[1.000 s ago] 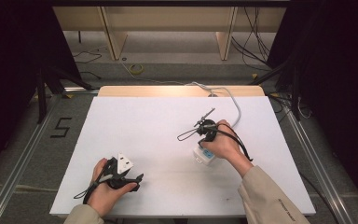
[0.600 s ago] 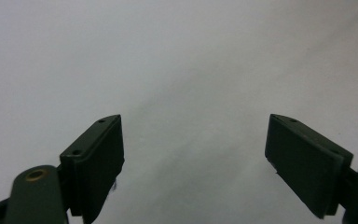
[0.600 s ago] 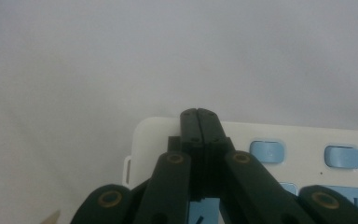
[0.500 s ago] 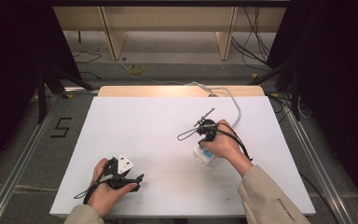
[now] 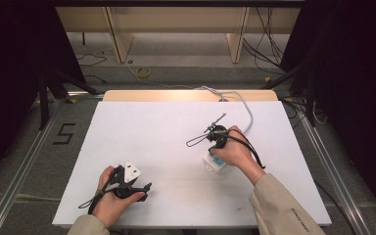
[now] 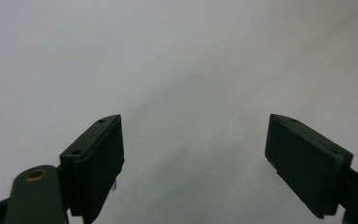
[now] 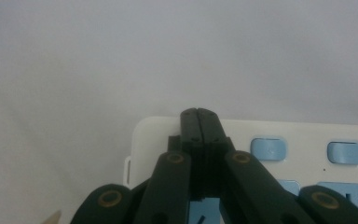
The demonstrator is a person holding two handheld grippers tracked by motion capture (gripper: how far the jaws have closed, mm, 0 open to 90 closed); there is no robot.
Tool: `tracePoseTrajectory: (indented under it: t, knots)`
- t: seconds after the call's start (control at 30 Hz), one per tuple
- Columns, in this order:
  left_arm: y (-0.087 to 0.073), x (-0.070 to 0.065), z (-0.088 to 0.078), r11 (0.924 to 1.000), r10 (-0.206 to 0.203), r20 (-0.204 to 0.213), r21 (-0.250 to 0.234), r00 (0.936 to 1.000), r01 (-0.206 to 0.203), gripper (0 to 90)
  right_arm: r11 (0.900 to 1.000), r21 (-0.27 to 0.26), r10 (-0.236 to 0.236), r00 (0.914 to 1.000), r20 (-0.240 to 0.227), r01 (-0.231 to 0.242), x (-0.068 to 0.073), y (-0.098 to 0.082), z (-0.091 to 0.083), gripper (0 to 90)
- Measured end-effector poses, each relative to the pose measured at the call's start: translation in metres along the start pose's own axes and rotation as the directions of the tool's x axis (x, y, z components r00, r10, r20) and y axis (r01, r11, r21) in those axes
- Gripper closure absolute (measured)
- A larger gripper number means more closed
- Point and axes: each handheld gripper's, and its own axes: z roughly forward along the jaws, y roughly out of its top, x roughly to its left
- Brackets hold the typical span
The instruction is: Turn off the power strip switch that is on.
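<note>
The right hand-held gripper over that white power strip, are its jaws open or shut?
Shut. The right hand-held gripper has both black jaws pressed together with no gap, tips over the white power strip near its blue switches.

A white power strip (image 7: 279, 135) is showing pale blue buttons (image 7: 268, 148) (lower right of the frame); black jaws are standing over the white table (image 5: 142, 127).

A white table (image 5: 142, 137) stands on grey carpeted floor (image 5: 34, 161) marked with a black "5" (image 5: 64, 133) at nine o'clock, metal rails (image 5: 19, 171) at either side, wooden furniture legs (image 5: 120, 34) and loose cables (image 5: 269, 34) toward twelve, dark curtains (image 5: 352, 73) flanking.
</note>
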Motion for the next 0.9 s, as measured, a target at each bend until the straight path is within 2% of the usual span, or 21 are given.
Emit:
tracePoseTrajectory:
  t: [0.9]
  knots:
    - [-0.0002,-0.0011,0.0006,1.0000,0.003,0.002,0.003,1.0000,-0.003,19.5,1.000,-0.021,0.005,1.0000,-0.006,-0.005,-0.0009,-0.0026,-0.0003,90.0]
